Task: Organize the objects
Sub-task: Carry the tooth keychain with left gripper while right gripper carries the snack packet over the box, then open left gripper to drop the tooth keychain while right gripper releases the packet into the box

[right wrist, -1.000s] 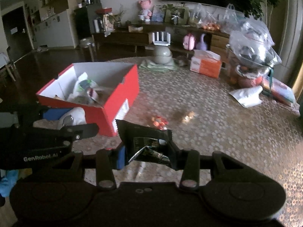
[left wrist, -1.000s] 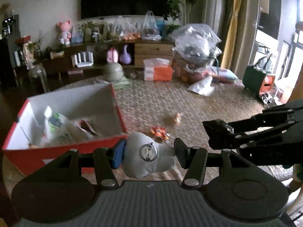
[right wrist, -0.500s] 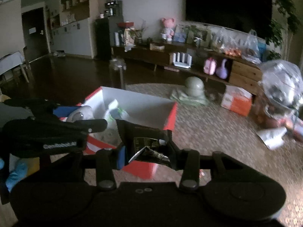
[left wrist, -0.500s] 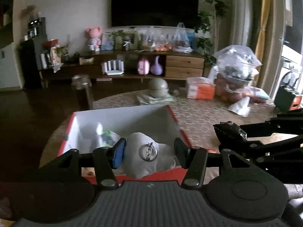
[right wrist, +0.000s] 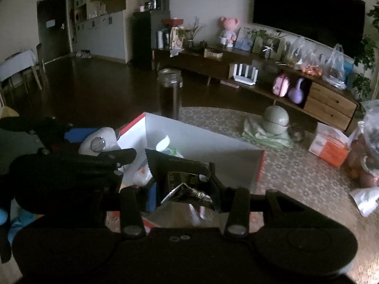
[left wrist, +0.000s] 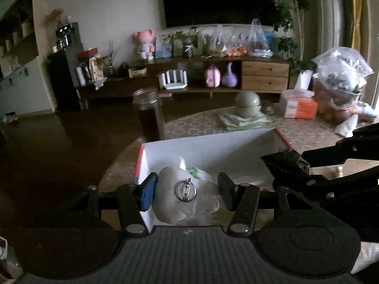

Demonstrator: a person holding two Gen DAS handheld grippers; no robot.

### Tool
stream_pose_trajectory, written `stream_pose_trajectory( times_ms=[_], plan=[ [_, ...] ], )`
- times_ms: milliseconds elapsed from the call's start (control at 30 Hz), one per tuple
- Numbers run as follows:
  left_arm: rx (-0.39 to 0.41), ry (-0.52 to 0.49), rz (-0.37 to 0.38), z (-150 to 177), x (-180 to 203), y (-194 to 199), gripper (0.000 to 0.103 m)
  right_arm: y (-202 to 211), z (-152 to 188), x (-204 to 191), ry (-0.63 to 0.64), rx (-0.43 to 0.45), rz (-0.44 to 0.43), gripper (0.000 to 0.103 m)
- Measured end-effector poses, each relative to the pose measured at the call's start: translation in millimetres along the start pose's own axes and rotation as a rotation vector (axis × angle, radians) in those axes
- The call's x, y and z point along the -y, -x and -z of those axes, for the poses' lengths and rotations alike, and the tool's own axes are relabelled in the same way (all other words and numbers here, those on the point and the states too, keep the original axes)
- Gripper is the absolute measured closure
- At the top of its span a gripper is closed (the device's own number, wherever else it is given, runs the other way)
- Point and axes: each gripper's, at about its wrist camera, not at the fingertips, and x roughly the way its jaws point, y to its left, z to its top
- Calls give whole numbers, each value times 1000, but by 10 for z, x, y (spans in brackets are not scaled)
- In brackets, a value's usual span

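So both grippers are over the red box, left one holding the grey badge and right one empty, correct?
Not quite: the right gripper is not empty. The right wrist view shows it shut on a black foil wrapper. The left gripper does hold the grey badge, at the red box.

Box contents and packet print mostly out of sight

The left gripper (left wrist: 187,193) and its grey pin-back badge (left wrist: 184,197) cover much of the red-and-white box (left wrist: 213,149) interior; the print on the black packet (right wrist: 183,179) is too small to read; the bag-covered heap (right wrist: 372,142) is cut off by the right edge.
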Motion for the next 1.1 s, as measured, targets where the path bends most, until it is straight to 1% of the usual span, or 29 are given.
stream_pose_trajectory(
  times_ms=[67, 133, 267, 333, 533, 667, 733, 767, 967, 1033, 1100],
  plan=[
    [-21, 2, -25, 10, -95, -133, 49, -141, -53, -53, 12, -17, 7, 60],
    [-56, 21, -34, 15, -197, -287, 49, -281, -100, -118, 33, -20, 16, 60],
    [-138, 68, -23, 47, -351, -586, 49, -542, -114, -193, 58, -49, 39, 60],
    [-161, 90, -17, 77, -384, -675, 49, -637, -82, -192, 59, -69, 42, 60],
    [-190, 20, -13, 173, -270, -840, 48, -864, 54, -217, 75, -118, 56, 60],
    [-233, 1, -20, 215, -238, -960, 48, -931, 120, -322, 142, -112, 88, 59],
    [-253, -8, -20, 228, -236, -1020, 47, -924, 136, -371, 163, -108, 79, 58],
    [-248, -32, -26, 232, -202, -1025, 47, -918, 148, -388, 168, -109, 69, 58],
    [-276, -89, -27, 250, -99, -1071, 46, -905, 196, -445, 207, -114, 77, 53],
    [-275, -92, -28, 251, -95, -1071, 44, -878, 200, -402, 188, -114, 71, 49],
    [-273, -92, -34, 250, -93, -1069, 37, -846, 215, -341, 162, -115, 69, 41]
  ],
)
